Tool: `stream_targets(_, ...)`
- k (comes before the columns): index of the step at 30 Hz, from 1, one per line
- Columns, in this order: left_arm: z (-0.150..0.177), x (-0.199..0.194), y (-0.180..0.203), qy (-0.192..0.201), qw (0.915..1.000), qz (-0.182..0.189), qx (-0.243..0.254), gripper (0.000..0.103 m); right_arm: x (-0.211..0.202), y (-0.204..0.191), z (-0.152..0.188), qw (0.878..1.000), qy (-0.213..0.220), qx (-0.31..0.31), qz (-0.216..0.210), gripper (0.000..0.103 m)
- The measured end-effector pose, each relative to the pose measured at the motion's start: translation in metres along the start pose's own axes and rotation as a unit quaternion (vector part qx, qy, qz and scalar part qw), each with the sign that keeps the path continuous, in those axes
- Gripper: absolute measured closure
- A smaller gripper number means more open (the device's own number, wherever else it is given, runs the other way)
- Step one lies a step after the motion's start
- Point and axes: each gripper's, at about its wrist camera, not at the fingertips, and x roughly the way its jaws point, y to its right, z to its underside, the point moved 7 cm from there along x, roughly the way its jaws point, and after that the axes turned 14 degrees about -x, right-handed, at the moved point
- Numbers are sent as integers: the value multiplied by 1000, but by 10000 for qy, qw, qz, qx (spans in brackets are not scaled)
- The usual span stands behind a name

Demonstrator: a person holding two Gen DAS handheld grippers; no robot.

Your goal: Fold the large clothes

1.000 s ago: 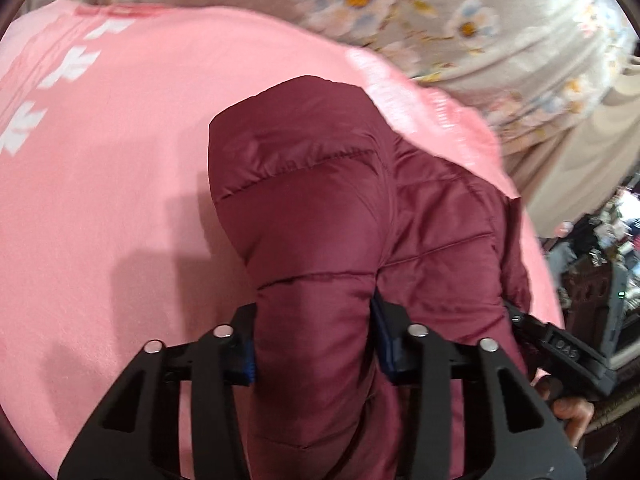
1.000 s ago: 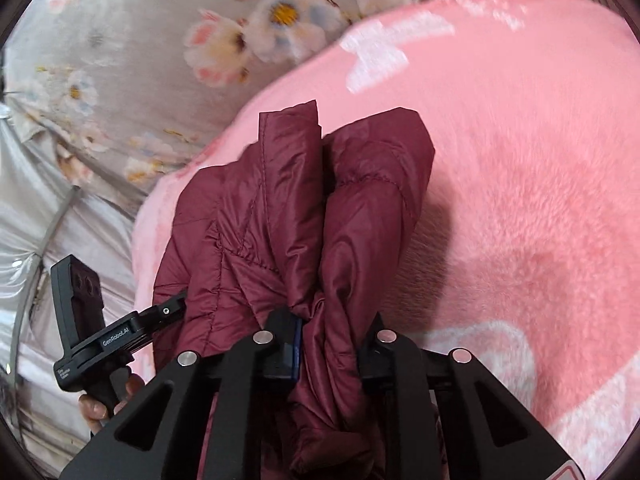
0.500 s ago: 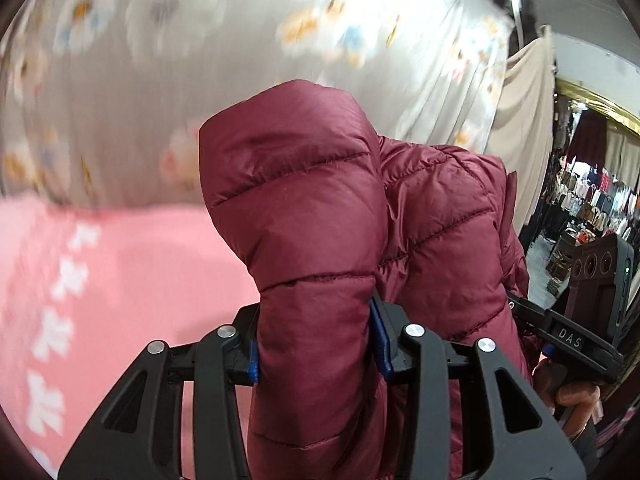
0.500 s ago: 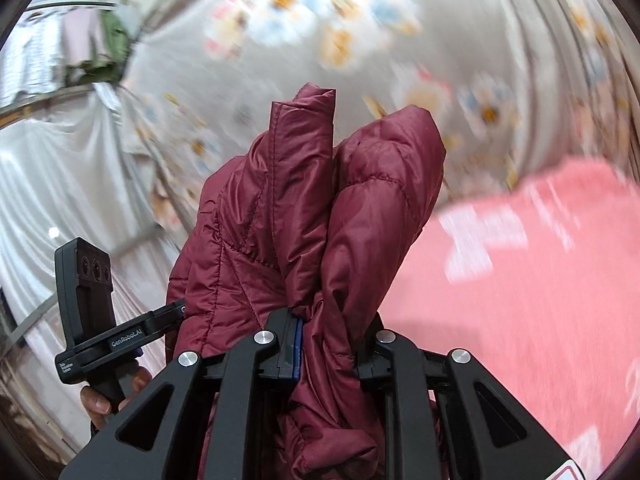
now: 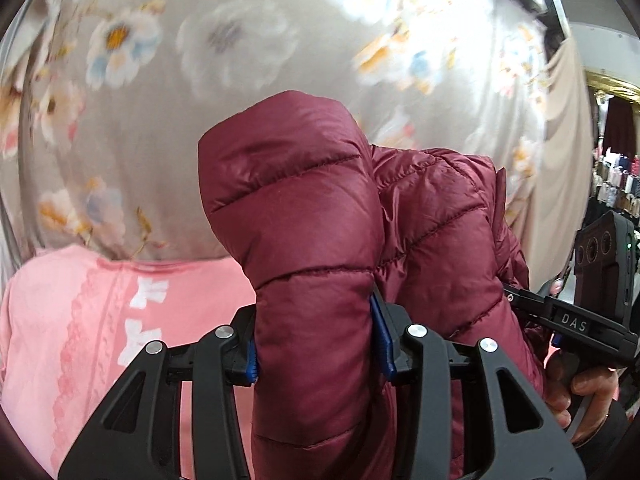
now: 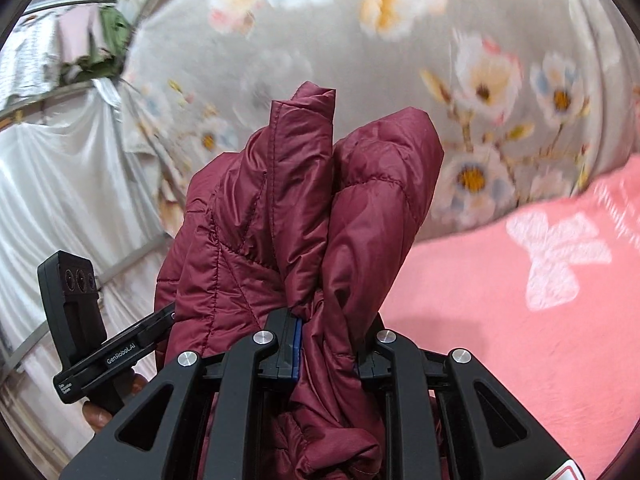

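Note:
A dark red quilted puffer jacket (image 5: 304,216) is held up in the air between both grippers. My left gripper (image 5: 316,344) is shut on a thick padded fold of it. My right gripper (image 6: 328,344) is shut on a bunched part of the same jacket (image 6: 304,208). The two grippers are close together; the right tool (image 5: 576,320) shows at the right of the left wrist view, and the left tool (image 6: 100,344) at the left of the right wrist view. The jacket's lower part is hidden below the fingers.
A pink blanket with white patterns (image 5: 88,320) covers the surface below, also in the right wrist view (image 6: 520,320). A grey floral curtain (image 5: 240,60) hangs behind it. White drapes (image 6: 60,184) hang at the left, shop racks (image 5: 616,184) at the far right.
Both grippers have lifted the jacket off the pink blanket and tilted upward; the view now faces the floral curtain instead of the blanket. Both grips stay shut.

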Motion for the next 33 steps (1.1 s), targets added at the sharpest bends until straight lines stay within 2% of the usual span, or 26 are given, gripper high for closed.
stream_targets(3, 11, 34, -30, -290, 9995, -99, -119, 62, 43, 18, 26, 9990, -393, 177, 153, 86)
stream_targets(8, 52, 92, -69, -816, 9960, -243, -262, 62, 94, 45, 66, 9940, -938, 401, 385, 86)
stream_targets(16, 108, 162, -118, -1457, 9864, -436, -630, 62, 144, 80, 123, 9830, -1621, 600, 612, 85)
stream_targets(18, 124, 176, -129, -1528, 9841, -670, -604, 57, 151, 90, 135, 9802, -1721, 629, 745, 81)
stream_targets(20, 132, 178, -137, -1465, 9834, -904, -571, 51, 153, 101, 146, 9785, -1765, 695, 816, 76)
stream_targets(22, 134, 177, -147, -1451, 9812, -1003, -779, 40, 150, 111, 153, 9764, -1794, 906, 789, 70)
stream_targets(24, 131, 173, -158, -1417, 9778, -1234, -931, 35, 139, 121, 154, 9741, -1769, 1168, 787, 67)
stream_targets(26, 125, 161, -165, -1399, 9728, -1564, -980, 34, 122, 128, 149, 9747, -1630, 1299, 809, 63)
stream_targets(28, 118, 142, -167, -1337, 9681, -1816, -1090, 34, 100, 133, 138, 9757, -1479, 1125, 1160, 63)
stream_targets(30, 108, 121, -167, -1195, 9604, -2247, -1135, 34, 79, 128, 120, 9742, -1392, 587, 1677, 62)
stream_targets(33, 95, 106, -156, -1070, 9520, -2636, -1127, 34, 78, 101, 95, 9705, -1444, -237, 1915, 85)
